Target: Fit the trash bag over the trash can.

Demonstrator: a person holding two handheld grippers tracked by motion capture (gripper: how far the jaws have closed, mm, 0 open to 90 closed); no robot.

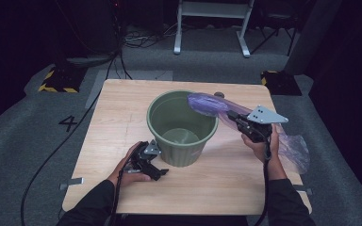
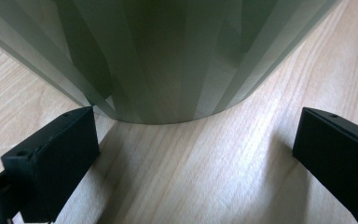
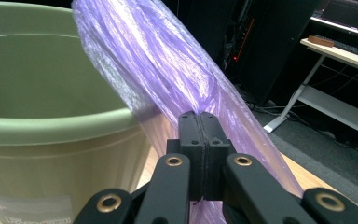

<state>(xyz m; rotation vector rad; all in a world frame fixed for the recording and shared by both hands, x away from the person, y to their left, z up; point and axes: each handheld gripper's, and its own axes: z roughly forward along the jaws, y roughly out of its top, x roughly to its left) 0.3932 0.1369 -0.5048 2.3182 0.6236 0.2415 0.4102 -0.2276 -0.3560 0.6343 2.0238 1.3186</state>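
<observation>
**Purple bag held at the bucket's rim**

On the light wooden tabletop (image 1: 113, 122), the round green plastic bucket (image 1: 182, 127) stands at centre. The crumpled purple plastic bag (image 1: 207, 104) drapes over its rim at 2 o'clock, clenched in the right hand-held gripper (image 1: 234, 117). The left hand-held gripper (image 1: 158, 173), jaws spread wide, lies at 7 o'clock by the bucket's base.

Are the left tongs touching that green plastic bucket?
Apart. In the left gripper view the left tongs stand wide open, and bare wooden table shows between each black jaw and the green plastic bucket, though one jaw comes close.
</observation>
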